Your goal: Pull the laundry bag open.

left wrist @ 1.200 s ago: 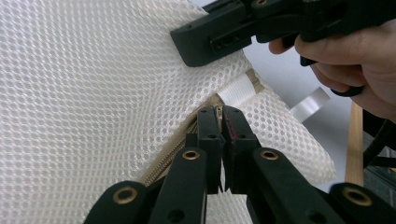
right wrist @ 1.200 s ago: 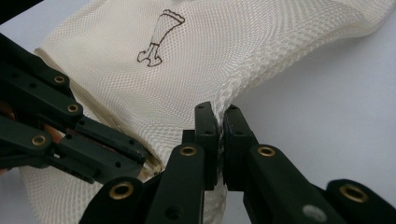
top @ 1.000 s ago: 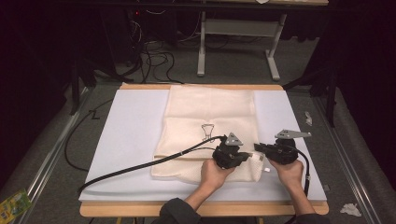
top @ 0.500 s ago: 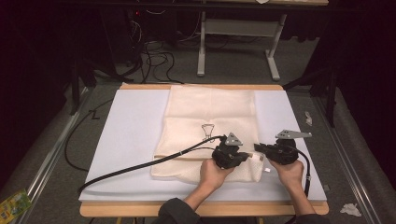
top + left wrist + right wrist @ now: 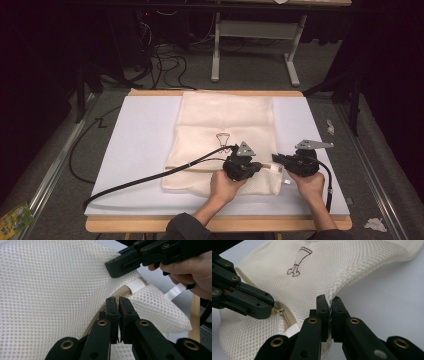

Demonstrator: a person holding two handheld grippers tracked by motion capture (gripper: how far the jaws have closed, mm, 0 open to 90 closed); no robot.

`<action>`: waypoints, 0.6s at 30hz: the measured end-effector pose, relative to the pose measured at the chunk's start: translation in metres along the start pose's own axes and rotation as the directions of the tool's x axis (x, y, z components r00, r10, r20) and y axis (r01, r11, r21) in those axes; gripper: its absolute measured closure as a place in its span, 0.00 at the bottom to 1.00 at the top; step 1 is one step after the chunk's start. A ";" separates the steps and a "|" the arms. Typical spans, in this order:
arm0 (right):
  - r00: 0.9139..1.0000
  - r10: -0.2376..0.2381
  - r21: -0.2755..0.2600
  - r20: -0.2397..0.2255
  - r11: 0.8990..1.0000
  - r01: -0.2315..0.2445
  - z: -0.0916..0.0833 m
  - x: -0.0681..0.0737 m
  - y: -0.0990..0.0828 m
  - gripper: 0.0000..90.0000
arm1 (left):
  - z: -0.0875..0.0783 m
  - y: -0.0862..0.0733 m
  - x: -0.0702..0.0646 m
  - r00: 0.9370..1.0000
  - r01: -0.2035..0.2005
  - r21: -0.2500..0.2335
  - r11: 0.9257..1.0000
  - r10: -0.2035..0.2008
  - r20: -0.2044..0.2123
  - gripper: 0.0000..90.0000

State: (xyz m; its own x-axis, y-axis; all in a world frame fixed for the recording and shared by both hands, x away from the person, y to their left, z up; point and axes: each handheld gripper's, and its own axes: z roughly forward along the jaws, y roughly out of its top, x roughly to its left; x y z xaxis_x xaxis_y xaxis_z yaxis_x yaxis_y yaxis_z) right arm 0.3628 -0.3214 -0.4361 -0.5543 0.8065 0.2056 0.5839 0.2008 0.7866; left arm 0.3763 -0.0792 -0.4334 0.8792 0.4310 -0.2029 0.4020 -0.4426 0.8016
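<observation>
Pinching the mesh bag (image 5: 225,145) near the table's front edge, my right gripper (image 5: 328,307) clamps its fabric corner taut while my left gripper (image 5: 118,306) grips the zipper (image 5: 283,315), probably to slide it.

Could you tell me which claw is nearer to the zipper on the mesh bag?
Left. The left claw is shut at the zipper of the mesh bag; the right claw pinches the mesh beside it.
</observation>
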 end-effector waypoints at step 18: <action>1.000 0.001 0.005 0.007 1.000 -0.001 0.002 -0.001 -0.004 0.98 | -0.002 -0.007 0.003 1.000 0.009 0.002 1.000 -0.009 -0.007 0.97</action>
State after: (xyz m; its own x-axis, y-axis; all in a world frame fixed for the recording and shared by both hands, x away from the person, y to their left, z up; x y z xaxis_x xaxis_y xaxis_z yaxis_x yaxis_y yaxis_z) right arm 0.3628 -0.3220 -0.4405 -0.5494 0.8107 0.2023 0.5874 0.2025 0.7835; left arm 0.3757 -0.0731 -0.4382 0.8737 0.4404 -0.2065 0.4107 -0.4406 0.7982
